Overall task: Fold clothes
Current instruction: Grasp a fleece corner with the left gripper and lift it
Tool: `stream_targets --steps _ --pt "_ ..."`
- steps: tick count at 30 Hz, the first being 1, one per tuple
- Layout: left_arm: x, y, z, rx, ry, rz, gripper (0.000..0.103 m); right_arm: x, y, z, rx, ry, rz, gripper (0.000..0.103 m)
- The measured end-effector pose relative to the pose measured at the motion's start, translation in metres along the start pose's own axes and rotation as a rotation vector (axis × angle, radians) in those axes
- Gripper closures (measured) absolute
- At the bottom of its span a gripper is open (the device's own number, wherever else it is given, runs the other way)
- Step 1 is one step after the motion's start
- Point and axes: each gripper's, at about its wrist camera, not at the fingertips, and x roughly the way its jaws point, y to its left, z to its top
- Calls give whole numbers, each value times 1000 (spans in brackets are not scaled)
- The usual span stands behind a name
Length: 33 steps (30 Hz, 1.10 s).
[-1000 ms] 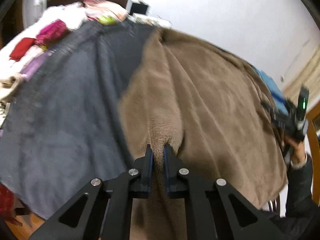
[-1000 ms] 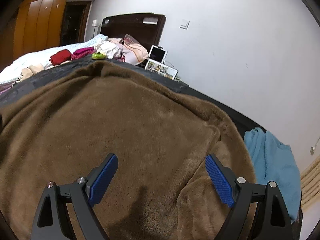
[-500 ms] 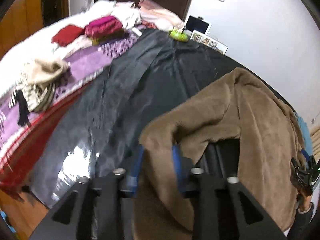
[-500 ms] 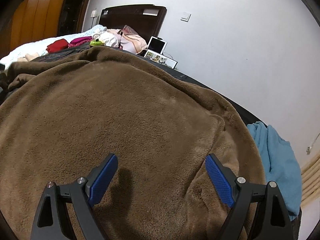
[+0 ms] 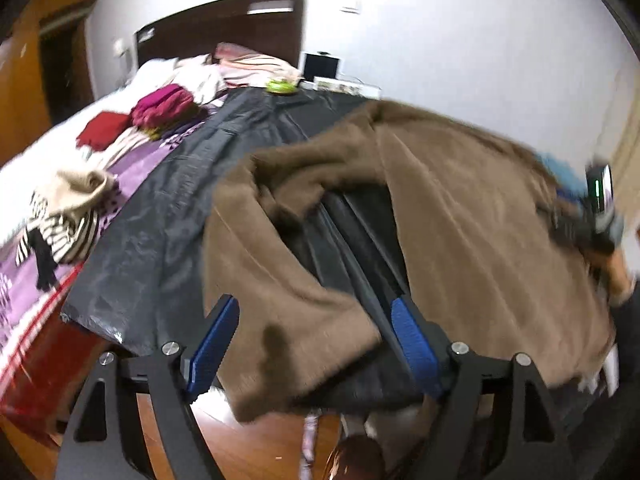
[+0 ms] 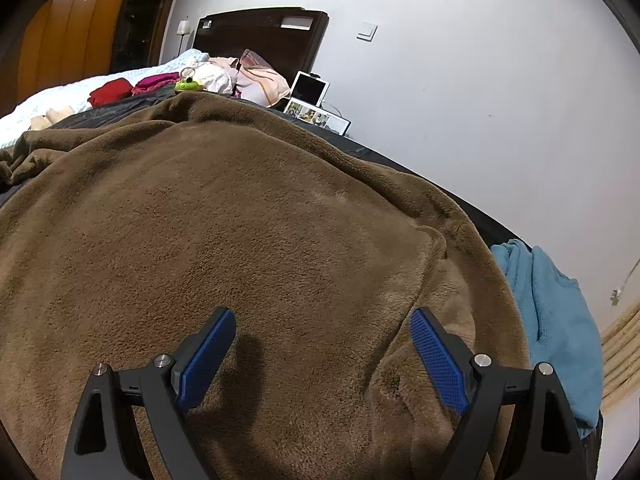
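Brown fleece garment (image 5: 472, 216) spread on bed; loose flap draped between left gripper (image 5: 316, 344) jaws, apart. Right gripper (image 6: 324, 354) jaws apart above fleece.

A home bedroom: a bed (image 6: 56, 96) with dark headboard (image 6: 260, 36), wooden wardrobe (image 6: 68, 32).

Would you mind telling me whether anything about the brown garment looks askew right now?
Yes: the brown garment's sleeve lies crumpled and bent across the black sheet, its cuff overhanging the bed edge between the open left gripper's fingers.
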Motion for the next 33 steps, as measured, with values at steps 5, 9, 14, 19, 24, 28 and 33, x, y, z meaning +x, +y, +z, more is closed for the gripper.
stream_targets --steps 5,9,14,19,24,28,33 --pt "16 -10 -16 23 25 25 21 0 1 0 -9 1 -7 13" --pt "27 -12 -19 14 34 29 21 1 1 0 -10 4 -8 13" --pt "39 -19 -24 35 57 40 18 -1 0 -1 -8 -3 -9 13" --pt "46 -21 -24 21 57 72 17 -2 -1 -1 -7 -10 -11 13" --pt "51 -11 -14 -69 69 98 23 -3 -1 -1 -6 -18 -14 13" --pt "46 4 -7 -140 51 94 62 -5 -1 -1 -9 -25 -21 13" --pt "20 43 13 -252 -32 109 88 -6 0 -1 -7 -29 -21 13"
